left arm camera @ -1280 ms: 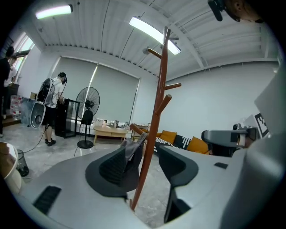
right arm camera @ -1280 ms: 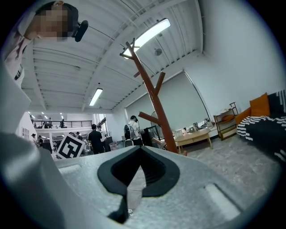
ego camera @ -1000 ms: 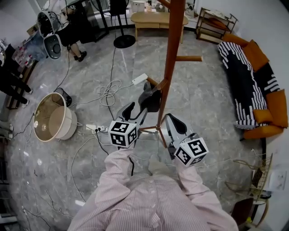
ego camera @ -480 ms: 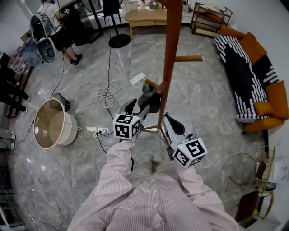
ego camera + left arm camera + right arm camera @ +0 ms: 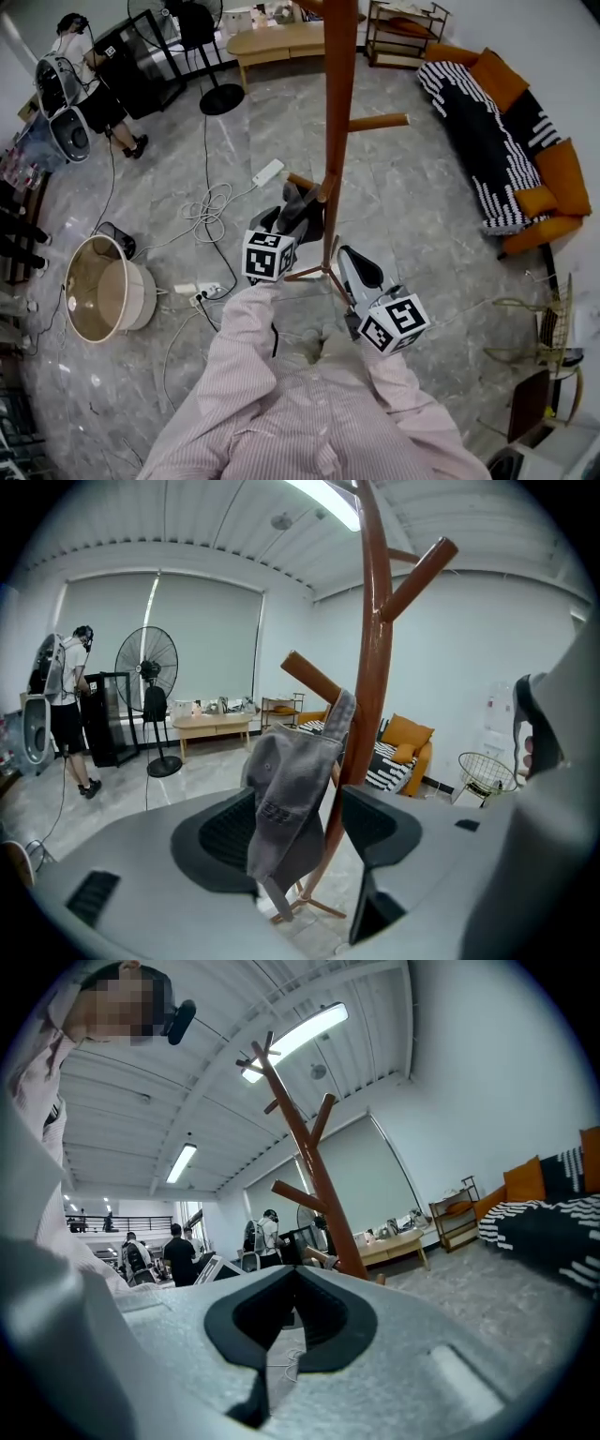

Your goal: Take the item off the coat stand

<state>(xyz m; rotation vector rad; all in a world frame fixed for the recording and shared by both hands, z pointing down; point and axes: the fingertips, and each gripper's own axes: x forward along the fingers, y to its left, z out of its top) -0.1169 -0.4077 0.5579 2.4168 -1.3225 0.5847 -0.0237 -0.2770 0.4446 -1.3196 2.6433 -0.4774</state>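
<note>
A grey cap (image 5: 291, 789) hangs from a low peg of the brown wooden coat stand (image 5: 373, 667). My left gripper (image 5: 300, 829) reaches up to it, jaws opening. The cap's lower part hangs between the two dark pads, which do not press on it. From the head view, the left gripper (image 5: 289, 214) sits right at the cap (image 5: 309, 217), beside the stand's pole (image 5: 337, 112). My right gripper (image 5: 353, 265) hovers lower right of the pole near its feet, shut and empty. In the right gripper view, the right gripper (image 5: 295, 1312) looks past the stand (image 5: 309, 1157).
Cables (image 5: 216, 202) and a power strip (image 5: 267, 172) lie on the stone floor left of the stand. A round tan bin (image 5: 103, 286) stands further left. A striped sofa (image 5: 497, 131) fills the right side; a wire basket (image 5: 534, 328) is nearby. A person (image 5: 80, 56) stands far left.
My left gripper has crept up closer to the cap and the pole. The right gripper has stayed low beside the stand's feet. The head view has shifted slightly.
</note>
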